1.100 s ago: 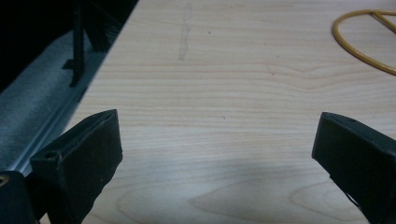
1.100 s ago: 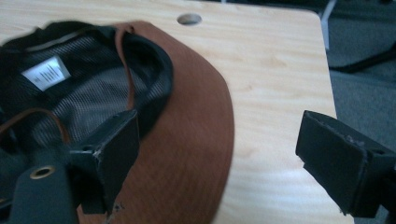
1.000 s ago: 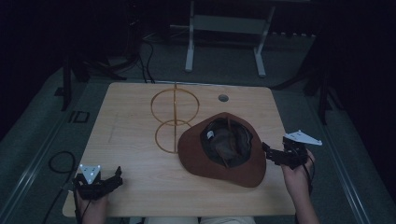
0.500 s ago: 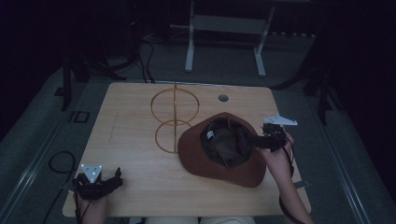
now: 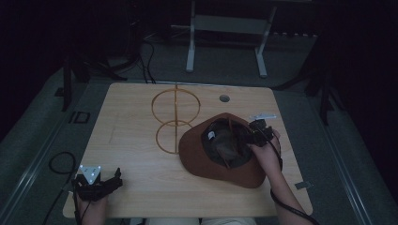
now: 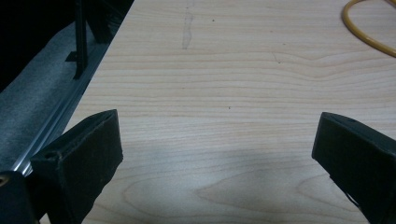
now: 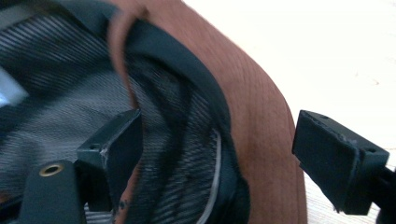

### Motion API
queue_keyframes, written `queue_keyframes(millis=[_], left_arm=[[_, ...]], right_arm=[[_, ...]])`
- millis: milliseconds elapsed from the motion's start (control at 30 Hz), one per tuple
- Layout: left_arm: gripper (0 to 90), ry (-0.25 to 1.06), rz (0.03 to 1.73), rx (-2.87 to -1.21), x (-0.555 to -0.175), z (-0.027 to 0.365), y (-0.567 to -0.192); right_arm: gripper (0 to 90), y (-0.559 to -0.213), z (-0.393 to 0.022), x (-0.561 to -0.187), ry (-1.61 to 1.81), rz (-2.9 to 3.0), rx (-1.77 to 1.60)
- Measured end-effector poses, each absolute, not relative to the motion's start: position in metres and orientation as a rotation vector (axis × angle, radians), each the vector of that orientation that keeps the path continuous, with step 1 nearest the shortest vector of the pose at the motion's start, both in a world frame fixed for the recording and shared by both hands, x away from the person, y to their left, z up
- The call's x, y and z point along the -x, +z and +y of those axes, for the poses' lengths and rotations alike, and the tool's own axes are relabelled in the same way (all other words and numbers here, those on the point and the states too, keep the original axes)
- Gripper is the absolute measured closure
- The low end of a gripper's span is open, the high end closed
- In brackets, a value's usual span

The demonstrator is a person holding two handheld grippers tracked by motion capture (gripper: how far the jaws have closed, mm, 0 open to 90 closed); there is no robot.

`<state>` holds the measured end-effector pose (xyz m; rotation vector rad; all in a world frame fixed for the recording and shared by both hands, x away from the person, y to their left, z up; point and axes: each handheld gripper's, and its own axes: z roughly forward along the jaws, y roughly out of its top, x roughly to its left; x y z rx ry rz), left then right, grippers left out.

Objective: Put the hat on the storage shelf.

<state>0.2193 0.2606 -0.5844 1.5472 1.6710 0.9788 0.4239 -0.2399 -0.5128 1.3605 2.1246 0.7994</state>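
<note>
A brown brimmed hat (image 5: 197, 154) lies upside down on the right half of the wooden table (image 5: 136, 122), its dark lined inside (image 7: 56, 84) facing up. My right gripper (image 5: 248, 136) is open at the hat's right rim. One jaw hangs inside the crown and the other stands outside over the brown brim (image 7: 261, 121). A thin brown cord (image 7: 119, 51) crosses the lining. My left gripper (image 5: 101, 185) rests open at the table's near left corner, with bare wood between its jaws (image 6: 215, 154).
A yellow wire stand made of two rings (image 5: 174, 117) lies flat on the table left of the hat; its edge (image 6: 369, 23) shows at the top right of the left gripper view. A round cable hole (image 5: 224, 98) sits near the far edge. A metal frame (image 5: 225, 28) stands beyond the table.
My right gripper has moved left from beside the hat onto its right rim, so its jaws now straddle the rim. The left gripper has stayed put.
</note>
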Motion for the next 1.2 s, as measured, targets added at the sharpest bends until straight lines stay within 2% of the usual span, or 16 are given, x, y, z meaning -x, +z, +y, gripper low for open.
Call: queue_keyframes(millis=[233, 300, 400, 633, 667, 733, 833, 1000, 1200], left_arm=[[2.2, 0.978, 1.669, -1.557, -0.219, 0.26, -0.584], [2.2, 0.974, 1.671, -1.56, -0.219, 0.26, -0.584], [2.2, 0.947, 1.657, -1.567, -0.22, 0.26, -0.584], [2.2, 0.9, 1.636, -1.578, -0.221, 0.261, -0.585], [2.2, 0.9, 1.636, -1.578, -0.221, 0.261, -0.585], [2.2, 0.881, 1.655, -1.57, -0.221, 0.262, -0.586], [2.3, 0.861, 1.678, -1.569, -0.221, 0.263, -0.585], [2.2, 0.784, 1.695, -1.595, -0.224, 0.261, -0.587], [2.2, 0.78, 1.669, -1.613, -0.225, 0.257, -0.585]], right_arm=[[20.1, -0.532, -0.238, -0.436, 0.73, 2.152, -1.412], [23.7, -0.536, -0.238, -0.437, 0.734, 2.146, -1.41], [38.2, -0.54, -0.237, -0.436, 0.738, 2.167, -1.409], [61.3, -0.545, -0.23, -0.435, 0.595, 2.114, -1.389], [61.3, -0.545, -0.23, -0.435, 0.595, 2.114, -1.389], [72.8, -0.546, -0.232, -0.434, 0.592, 2.082, -1.399], [82.2, -0.544, -0.238, -0.432, 0.627, 2.036, -1.436], [83.9, -0.531, -0.248, -0.426, 0.753, 1.975, -1.486], [84.1, -0.491, -0.266, -0.409, 1.016, 1.889, -1.511]])
